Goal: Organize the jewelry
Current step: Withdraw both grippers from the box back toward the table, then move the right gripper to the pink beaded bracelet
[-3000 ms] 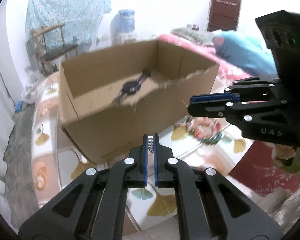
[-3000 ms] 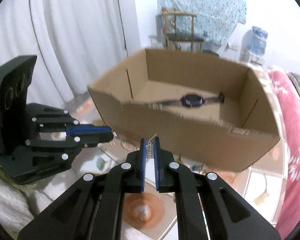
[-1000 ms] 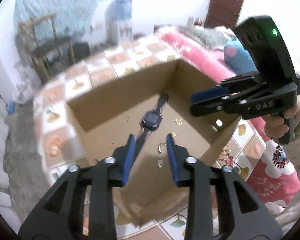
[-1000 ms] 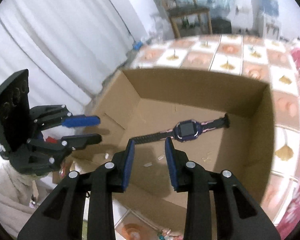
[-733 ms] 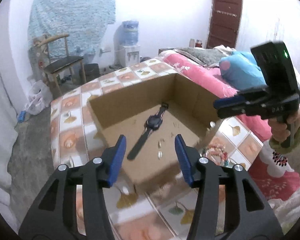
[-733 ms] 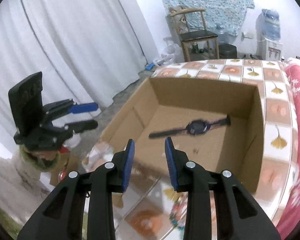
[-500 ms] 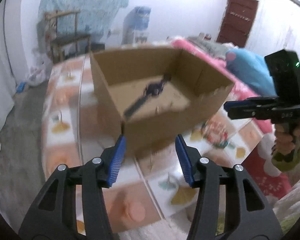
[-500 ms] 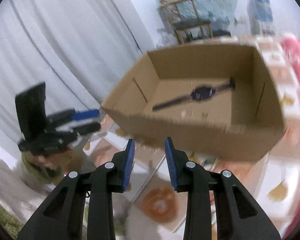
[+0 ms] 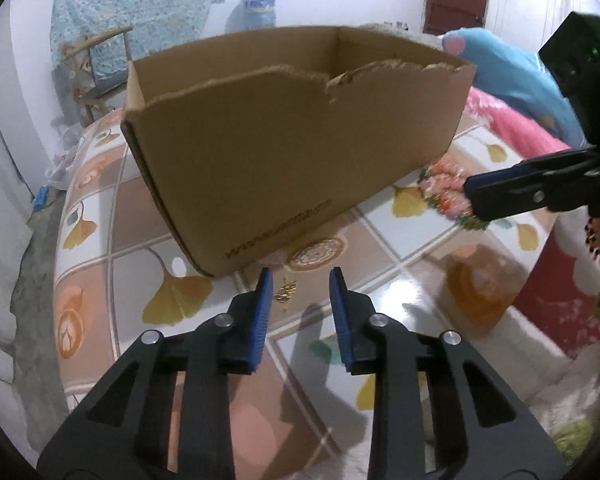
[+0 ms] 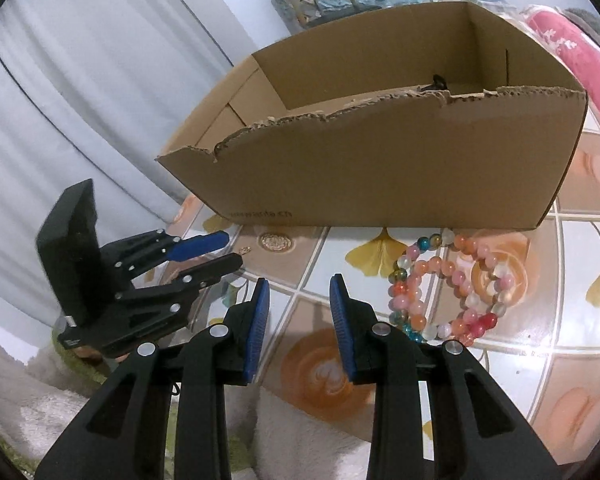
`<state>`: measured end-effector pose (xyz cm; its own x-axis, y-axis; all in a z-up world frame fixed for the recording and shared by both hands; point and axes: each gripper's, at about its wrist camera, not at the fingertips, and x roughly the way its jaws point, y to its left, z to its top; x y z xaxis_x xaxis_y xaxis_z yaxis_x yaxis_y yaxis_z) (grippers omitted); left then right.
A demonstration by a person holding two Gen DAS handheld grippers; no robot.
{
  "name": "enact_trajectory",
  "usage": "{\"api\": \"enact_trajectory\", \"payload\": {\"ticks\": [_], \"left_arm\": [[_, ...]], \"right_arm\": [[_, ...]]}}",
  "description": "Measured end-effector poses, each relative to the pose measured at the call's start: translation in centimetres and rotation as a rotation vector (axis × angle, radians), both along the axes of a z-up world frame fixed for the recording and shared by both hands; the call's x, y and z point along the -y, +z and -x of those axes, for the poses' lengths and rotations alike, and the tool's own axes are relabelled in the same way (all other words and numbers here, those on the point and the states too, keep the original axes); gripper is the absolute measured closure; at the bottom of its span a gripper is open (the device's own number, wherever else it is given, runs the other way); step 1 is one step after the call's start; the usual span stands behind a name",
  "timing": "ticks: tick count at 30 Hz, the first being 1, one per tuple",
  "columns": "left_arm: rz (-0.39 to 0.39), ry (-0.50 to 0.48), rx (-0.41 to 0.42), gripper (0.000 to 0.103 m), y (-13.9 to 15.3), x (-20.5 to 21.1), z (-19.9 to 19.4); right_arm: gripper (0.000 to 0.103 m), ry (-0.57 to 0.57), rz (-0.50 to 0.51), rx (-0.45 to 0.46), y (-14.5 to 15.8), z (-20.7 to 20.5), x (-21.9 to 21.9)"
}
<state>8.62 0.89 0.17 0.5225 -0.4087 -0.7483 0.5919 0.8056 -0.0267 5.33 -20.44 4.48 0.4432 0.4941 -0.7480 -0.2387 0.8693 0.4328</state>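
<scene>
Gold trinket (image 9: pixel 285 292) lies beyond the empty, closing left gripper (image 9: pixel 300 280), before the cardboard box (image 9: pixel 284 152). Pickup step; next needs centring. Right gripper (image 10: pixel 296 286) part-open, empty.

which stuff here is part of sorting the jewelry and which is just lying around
Part of the job:
- cardboard box
- beaded bracelets on the table, right of the right gripper
- small gold piece just ahead of the left gripper, which is closing

Just around:
- wooden chair
- blue plush toy
- white curtain
</scene>
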Motion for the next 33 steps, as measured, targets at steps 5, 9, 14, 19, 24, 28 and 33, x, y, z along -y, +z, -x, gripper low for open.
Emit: {"api": "enact_trajectory", "payload": {"ticks": [5,9,14,19,24,28,33], "left_arm": [[-0.028,-0.019,-0.024,0.083,-0.7,0.0,-0.9],[-0.055,-0.034,-0.02,0.086,-1.3,0.4,-0.8],[-0.083,-0.048,-0.011,0.099,-1.4,0.9,-0.7],[-0.109,-0.047,0.015,0.1,-1.5,1.2,-0.3],[-0.116,-0.044,0.023,0.101,-1.5,1.6,-0.1],[-0.12,-0.044,0.03,0.101,-1.5,1.7,0.3],[-0.117,-0.042,0.031,0.101,-1.6,1.8,0.5]], "right_arm": [[0.072,-0.005,-0.021,-0.016,-0.7,-0.7,0.3],[0.072,-0.013,-0.024,-0.026,-1.2,-1.3,0.8],[0.072,-0.036,-0.032,-0.02,-1.2,-1.4,2.0],[0.072,-0.054,-0.009,-0.014,-0.9,-0.5,2.7],[0.072,-0.091,0.083,0.029,0.0,0.0,3.4],[0.074,-0.104,0.14,0.025,-0.1,-0.7,3.7],[0.083,-0.077,0.156,-0.004,-0.9,-1.5,2.7]]}}
